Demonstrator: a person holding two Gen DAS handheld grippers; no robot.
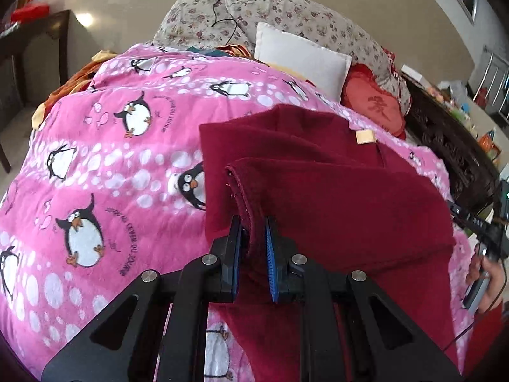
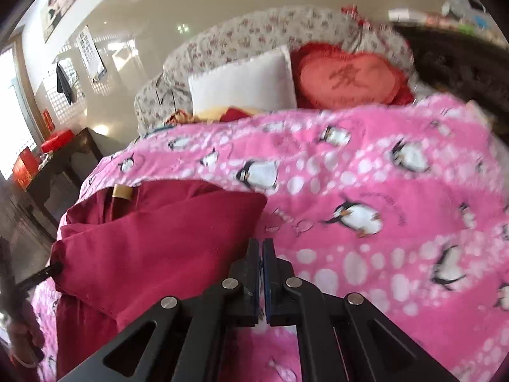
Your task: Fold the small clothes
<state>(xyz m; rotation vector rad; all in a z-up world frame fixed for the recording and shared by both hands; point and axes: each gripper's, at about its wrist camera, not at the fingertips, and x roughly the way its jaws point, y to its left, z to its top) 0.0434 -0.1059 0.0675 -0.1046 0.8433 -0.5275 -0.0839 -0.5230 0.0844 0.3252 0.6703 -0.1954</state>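
Note:
A dark red garment [image 1: 334, 197] lies partly folded on a pink penguin blanket [image 1: 111, 159], with a tan label [image 1: 365, 136] near its far edge. My left gripper [image 1: 253, 222] is shut on a folded edge of the garment and holds it lifted. In the right wrist view the same garment [image 2: 159, 248] lies to the left on the blanket [image 2: 381, 207], its label [image 2: 122, 192] at the far side. My right gripper [image 2: 262, 245] is shut and empty, just right of the garment's edge, over the blanket.
A white pillow [image 1: 302, 57], a red heart cushion [image 1: 375, 105] and a floral quilt [image 1: 286, 12] lie at the far end. A dark wooden table [image 2: 63, 159] with red boxes stands left. A carved dark headboard [image 1: 451, 152] runs along the right.

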